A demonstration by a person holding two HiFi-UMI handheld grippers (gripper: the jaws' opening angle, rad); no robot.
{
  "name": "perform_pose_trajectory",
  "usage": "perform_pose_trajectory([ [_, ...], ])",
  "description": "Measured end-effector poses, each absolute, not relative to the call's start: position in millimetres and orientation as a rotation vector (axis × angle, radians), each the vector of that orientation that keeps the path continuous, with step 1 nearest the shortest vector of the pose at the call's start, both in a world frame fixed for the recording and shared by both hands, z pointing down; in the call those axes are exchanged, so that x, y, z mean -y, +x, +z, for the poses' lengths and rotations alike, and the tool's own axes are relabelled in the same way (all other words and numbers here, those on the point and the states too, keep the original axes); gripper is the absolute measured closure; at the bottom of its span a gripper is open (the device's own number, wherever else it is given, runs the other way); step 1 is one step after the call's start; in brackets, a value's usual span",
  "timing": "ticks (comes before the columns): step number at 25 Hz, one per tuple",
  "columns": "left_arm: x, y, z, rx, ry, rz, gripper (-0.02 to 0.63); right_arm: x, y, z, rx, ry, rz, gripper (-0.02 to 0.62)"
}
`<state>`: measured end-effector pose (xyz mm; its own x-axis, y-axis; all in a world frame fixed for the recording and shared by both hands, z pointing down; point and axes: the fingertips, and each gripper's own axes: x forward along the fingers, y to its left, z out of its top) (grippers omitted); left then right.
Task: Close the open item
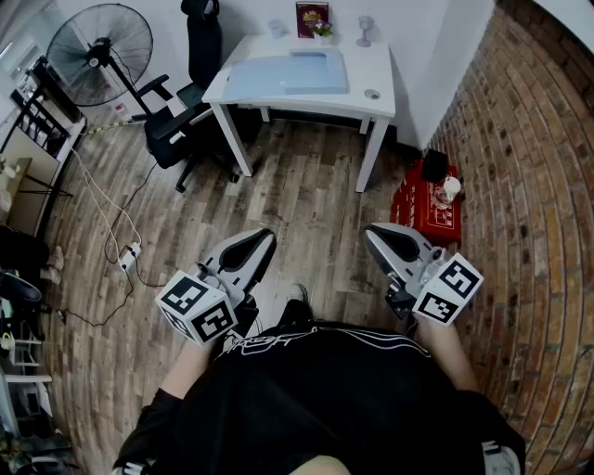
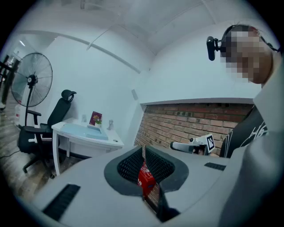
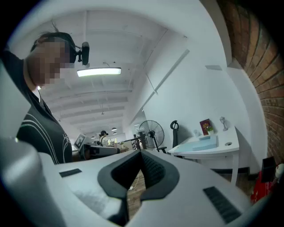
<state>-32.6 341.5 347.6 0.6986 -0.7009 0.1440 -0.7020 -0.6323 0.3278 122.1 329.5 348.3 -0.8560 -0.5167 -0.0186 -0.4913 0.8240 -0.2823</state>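
A plank floor (image 1: 306, 199) spreads ahead of and below both pairs of jaws, and a brick wall (image 1: 529, 186) runs along the side outward of the right pair; far ahead of the jaws, against the white back wall, stands a white worktop (image 1: 376, 70) carrying a pale blue mat (image 1: 288, 72) and a small framed picture (image 1: 312, 19); the person (image 1: 325, 399), in a black top, stands behind both tools; a black office chair (image 1: 176, 125) and a standing fan (image 1: 99, 42) are ahead of and outward of the left jaws; the red box (image 1: 425, 206) sits on the floor against the brick wall, a little ahead of the right jaws and just outward of them, with a dark object and a pale one on top of it, and whether it stands open cannot be told from here; the left gripper (image 1: 260, 241) is held roughly level with its jaws together on nothing, only a thin slit between the pads, through which its own view shows the red box well beyond the tips; the right gripper (image 1: 379, 234) is level too, its jaws pressed together and empty, the fan and worktop far beyond them; a white power strip (image 1: 128, 257) lies on the floor well outward of the left jaws.
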Motion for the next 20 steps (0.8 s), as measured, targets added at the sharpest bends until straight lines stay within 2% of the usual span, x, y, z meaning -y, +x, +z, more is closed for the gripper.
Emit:
perform_pose_trajectory([
  [18,-362.5,-11.5,340.6,1.103,2.615,-0.02,0.557,-365.2,171.6,350.4,-2.866,-1.003,-0.322,0.592],
  [20,-356.7,-12.8,342.3,1.111,2.616,-0.03,0.534,-362.5,178.2,353.8,-2.858,-1.044,-0.332,0.594],
])
